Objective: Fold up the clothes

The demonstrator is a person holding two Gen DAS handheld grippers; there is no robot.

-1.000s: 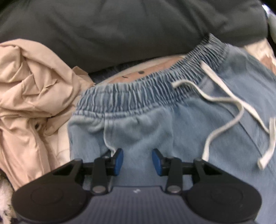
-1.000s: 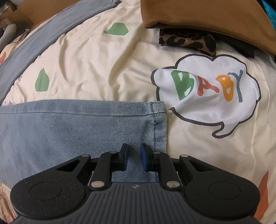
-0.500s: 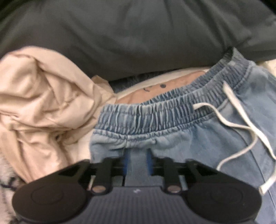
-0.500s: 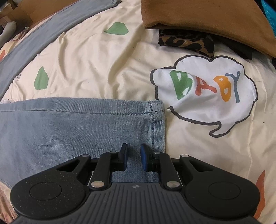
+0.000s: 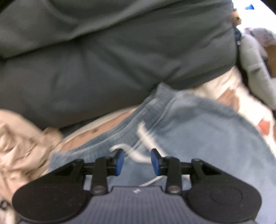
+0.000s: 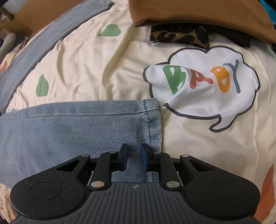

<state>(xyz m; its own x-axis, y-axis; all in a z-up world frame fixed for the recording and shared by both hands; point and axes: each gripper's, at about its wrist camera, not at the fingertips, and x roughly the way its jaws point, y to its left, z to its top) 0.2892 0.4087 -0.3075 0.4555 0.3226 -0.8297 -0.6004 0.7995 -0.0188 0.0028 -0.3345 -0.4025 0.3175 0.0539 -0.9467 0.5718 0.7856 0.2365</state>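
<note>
Light blue jeans point(image 5: 198, 137) with an elastic waistband point(image 5: 120, 131) and a white drawstring point(image 5: 143, 136) fill the blurred left wrist view. My left gripper point(image 5: 137, 161) is shut on a bunch of denim just below the waistband, and the drawstring runs between its blue pads. In the right wrist view one jeans leg point(image 6: 69, 131) lies flat on the sheet, its hem point(image 6: 153, 120) to the right. My right gripper point(image 6: 134, 157) points steeply down at the hem's near corner, its jaws narrow with denim pinched between them.
A dark grey cushion point(image 5: 120, 60) lies behind the waistband, and a crumpled beige garment point(image 5: 20, 146) to its left. The cream sheet point(image 6: 86, 69) carries a "BABY" bubble print point(image 6: 207, 86). A brown garment point(image 6: 198, 12) and leopard-print fabric point(image 6: 179, 35) lie at the back.
My left gripper closed on the denim under the waistband, then rose and swung right with it, blurring the view. The right gripper and the jeans leg stayed put.
</note>
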